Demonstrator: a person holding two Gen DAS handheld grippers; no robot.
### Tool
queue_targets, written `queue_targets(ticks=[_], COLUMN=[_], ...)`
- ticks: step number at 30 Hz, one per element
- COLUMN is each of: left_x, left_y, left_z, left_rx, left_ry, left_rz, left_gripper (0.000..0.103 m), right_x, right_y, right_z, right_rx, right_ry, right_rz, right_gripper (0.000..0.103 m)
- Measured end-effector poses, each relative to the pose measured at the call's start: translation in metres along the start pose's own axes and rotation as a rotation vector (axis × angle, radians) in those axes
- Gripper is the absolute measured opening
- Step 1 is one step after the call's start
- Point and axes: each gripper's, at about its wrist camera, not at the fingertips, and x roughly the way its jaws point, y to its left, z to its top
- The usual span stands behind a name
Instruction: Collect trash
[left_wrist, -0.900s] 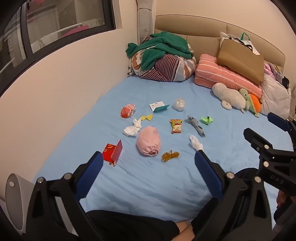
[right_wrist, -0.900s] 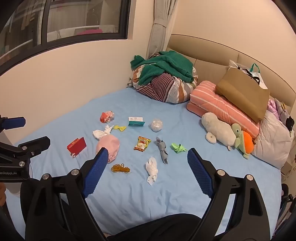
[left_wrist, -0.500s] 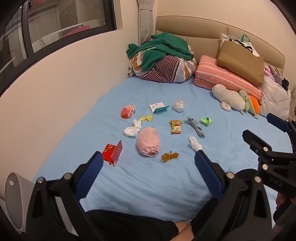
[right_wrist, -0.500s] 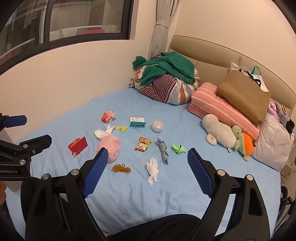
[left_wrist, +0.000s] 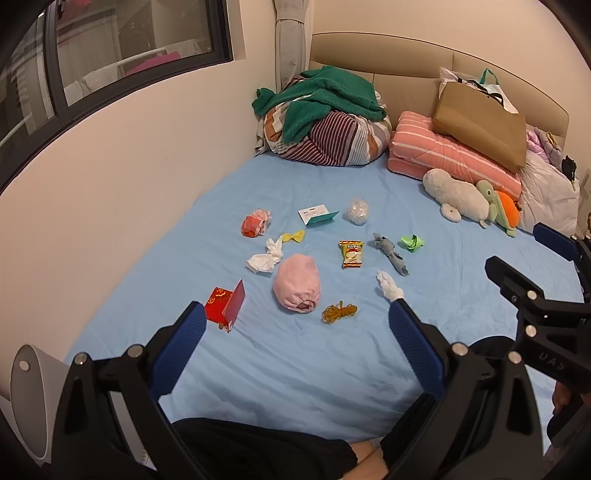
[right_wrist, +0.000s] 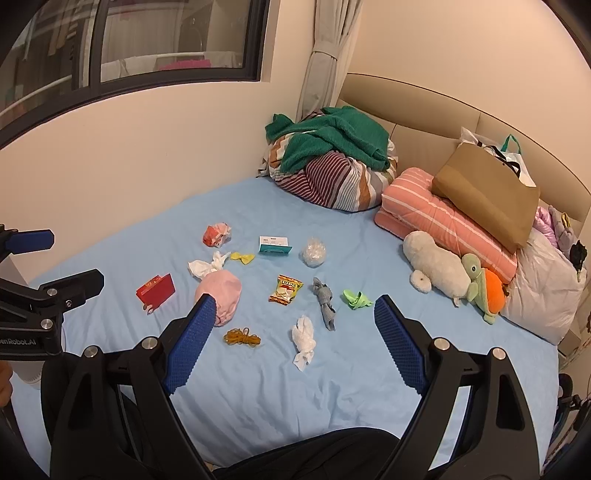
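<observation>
Litter lies scattered on the blue bed sheet (left_wrist: 295, 369): a red packet (left_wrist: 223, 305), crumpled white tissues (left_wrist: 264, 258) (right_wrist: 303, 341), a snack wrapper (left_wrist: 351, 253), a yellow rubber-band tangle (left_wrist: 338, 312), a yellow bow (left_wrist: 293, 236), a green scrap (left_wrist: 412, 243), a red-and-pink wad (left_wrist: 255, 223), a clear plastic ball (left_wrist: 357, 211), a teal card (left_wrist: 317, 216). A pink rolled cloth (left_wrist: 297, 282) and a grey toy (left_wrist: 389, 253) lie among them. My left gripper (left_wrist: 295, 325) hangs open above the near sheet, empty. My right gripper (right_wrist: 293, 310) is open too, empty.
At the headboard sit a striped bundle under a green towel (left_wrist: 325, 122), a pink striped pillow (left_wrist: 450, 158), a brown paper bag (left_wrist: 480, 122) and plush toys (left_wrist: 469, 199). The wall runs along the bed's left side. A white round object (left_wrist: 27, 398) stands at the lower left.
Both views have shifted only slightly; the bed items sit a little lower in the frames. Nothing was picked up, and both grippers stay open.
</observation>
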Motion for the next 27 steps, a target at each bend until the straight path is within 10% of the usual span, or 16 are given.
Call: queue_targets(ticks=[27], left_x=[-0.0026], left_y=[-0.003], left_z=[0.0003], left_rx=[0.006], left_ry=[0.001], left_rz=[-0.007], left_gripper=[0.099], right_x=[-0.0052], right_y=[-0.0026], right_z=[0.0029], right_rx=[0.004], right_ry=[-0.017], right_rz=[-0.004], right_gripper=[0.084])
